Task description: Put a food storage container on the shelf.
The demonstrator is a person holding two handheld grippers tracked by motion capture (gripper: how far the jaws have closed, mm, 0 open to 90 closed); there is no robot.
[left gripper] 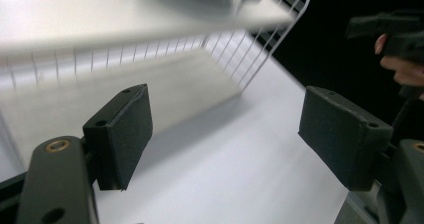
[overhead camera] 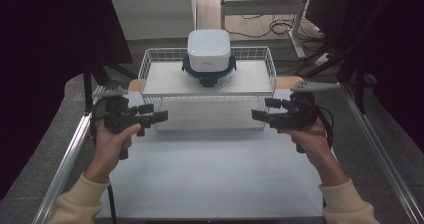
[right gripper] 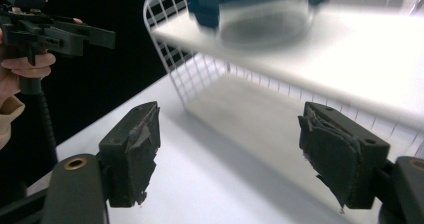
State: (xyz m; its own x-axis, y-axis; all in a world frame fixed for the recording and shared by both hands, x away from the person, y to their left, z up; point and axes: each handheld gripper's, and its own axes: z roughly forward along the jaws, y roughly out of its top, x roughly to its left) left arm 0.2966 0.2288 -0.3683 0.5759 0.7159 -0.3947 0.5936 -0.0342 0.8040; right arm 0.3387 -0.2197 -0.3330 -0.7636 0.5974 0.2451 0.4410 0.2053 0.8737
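Jaws on both grippers stand wide apart with nothing between them. From the high view I see my left gripper and right gripper held level above the white table, pointing inward at each other from either side of the wire rack. Each sits just in front of a lower corner of the rack, near it but not touching.

On the rack's upper shelf stands the container: a white squarish lid on top, a dark clip-rim below it, and a clear bowl-like body under that. It sits upright, about midway along the shelf and toward its back edge. The lower shelf holds nothing I can make out.

In the left gripper view the left gripper looks across bare table toward the rack's front corner, and the right gripper shows far off at the upper right, gripped by a hand. The shelf edge is blurred there.

In the right gripper view the right gripper has torn, frayed pads on both jaws. Beyond them I see the rack's corner, and above it the container, blurred, on the upper shelf. The left gripper shows at the upper left, held in a hand with a cream sleeve below.
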